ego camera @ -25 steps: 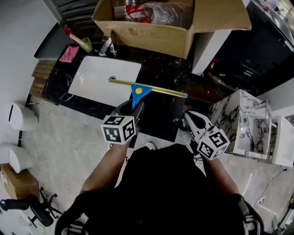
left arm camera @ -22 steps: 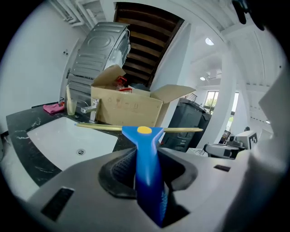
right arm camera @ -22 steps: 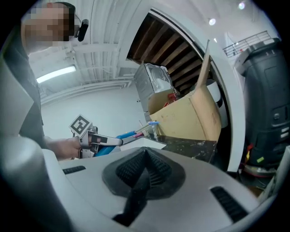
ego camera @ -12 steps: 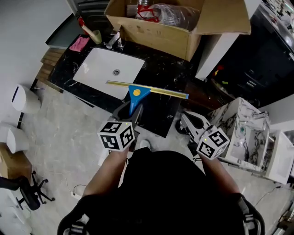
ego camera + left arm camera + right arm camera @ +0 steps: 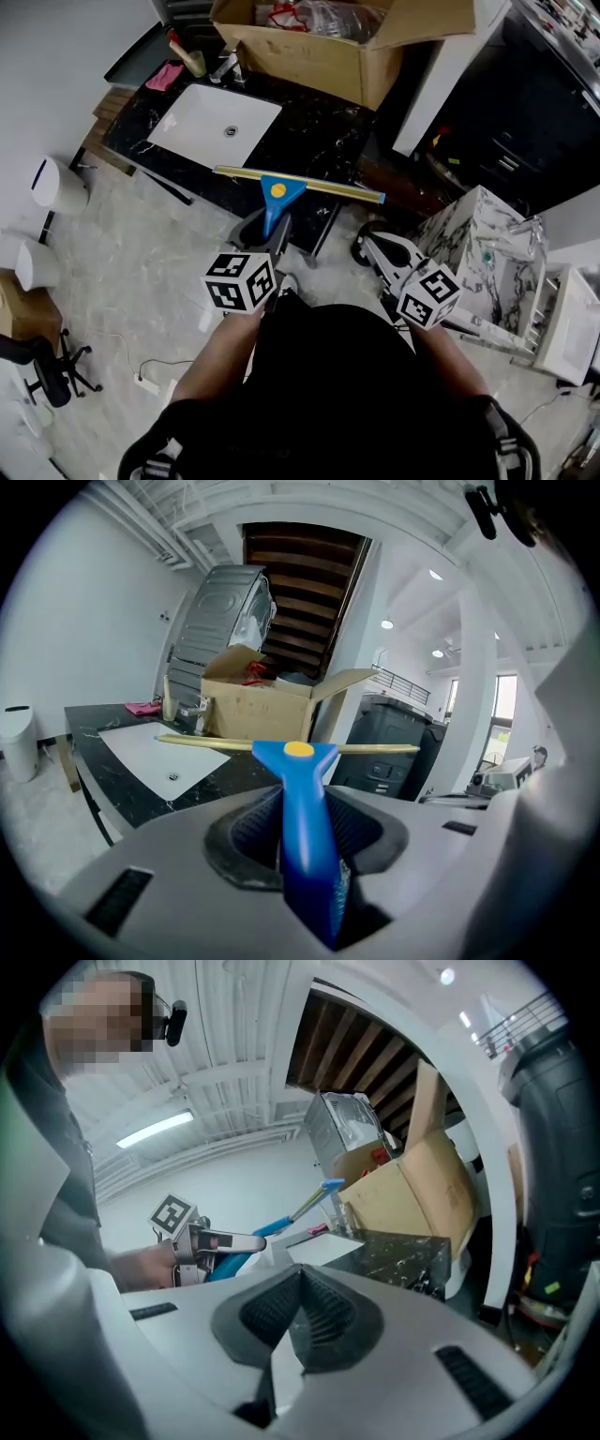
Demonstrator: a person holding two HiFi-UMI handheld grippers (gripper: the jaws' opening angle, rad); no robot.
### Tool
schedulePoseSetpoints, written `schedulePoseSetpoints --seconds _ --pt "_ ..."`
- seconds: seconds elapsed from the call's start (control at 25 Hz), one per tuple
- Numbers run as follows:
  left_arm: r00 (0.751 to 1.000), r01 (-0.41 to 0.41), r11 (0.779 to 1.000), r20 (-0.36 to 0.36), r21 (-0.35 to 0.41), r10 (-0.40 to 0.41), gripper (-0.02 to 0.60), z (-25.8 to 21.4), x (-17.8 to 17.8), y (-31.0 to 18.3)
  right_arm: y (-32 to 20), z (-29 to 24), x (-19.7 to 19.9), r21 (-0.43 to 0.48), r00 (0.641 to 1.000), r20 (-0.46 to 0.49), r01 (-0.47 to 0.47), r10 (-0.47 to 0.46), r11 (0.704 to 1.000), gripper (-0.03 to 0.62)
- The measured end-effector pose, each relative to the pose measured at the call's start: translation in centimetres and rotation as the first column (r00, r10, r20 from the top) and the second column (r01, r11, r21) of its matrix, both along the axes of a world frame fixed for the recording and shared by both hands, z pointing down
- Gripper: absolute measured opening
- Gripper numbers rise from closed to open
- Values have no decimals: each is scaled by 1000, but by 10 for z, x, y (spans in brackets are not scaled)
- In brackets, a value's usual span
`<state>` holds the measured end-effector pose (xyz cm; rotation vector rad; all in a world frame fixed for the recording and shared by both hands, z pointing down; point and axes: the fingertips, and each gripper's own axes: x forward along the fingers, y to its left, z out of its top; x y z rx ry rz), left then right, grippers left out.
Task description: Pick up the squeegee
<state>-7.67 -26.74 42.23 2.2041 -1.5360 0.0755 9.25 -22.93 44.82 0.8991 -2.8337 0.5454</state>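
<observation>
both grippers have drawn back from the black marble counter (image 5: 323, 131) since the earlier frames, so its white inset sink (image 5: 202, 127) and the open cardboard box (image 5: 319, 56) at its far edge now sit further up the head view, and more grey floor (image 5: 141, 281) shows below.

the left gripper (image 5: 267, 230) has its jaws partly apart and clamped on the blue plastic handle of the squeegee with the long yellow blade bar (image 5: 281, 192). the left gripper view shows the handle wedged between the ribbed pads (image 5: 248, 832) and the bar crosswise ahead. the squeegee is off the counter and in the air, its bar hanging over the counter's near edge by the near right corner. the pickup looks done.

the right gripper (image 5: 367, 251) hangs just beside the left one. its jaws meet at the tips with nothing between them (image 5: 302, 1283).

the risk now is the grip. the pads hold only the narrow handle, while the wide bar sticks out in front, so a quick swing could twist the handle in the jaws. an end of the bar could also catch the counter's near edge if it is lowered.
</observation>
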Motion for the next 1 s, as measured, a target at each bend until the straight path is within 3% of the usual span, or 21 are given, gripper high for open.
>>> schedulePoseSetpoints --seconds 0.16,0.56,1.0 --pt "1000 14 1000 15 6 -14 144 -1 21 26 24 2 16 34 999 -44 30 -29 999 8" --pt "998 65 998 -9 7 -65 143 -1 50 95 77 10 50 -11 998 -2 56 -56 998 8" --pt "997 72 997 17 9 -72 144 -8 51 129 110 7 42 10 996 5 90 -90 996 8"
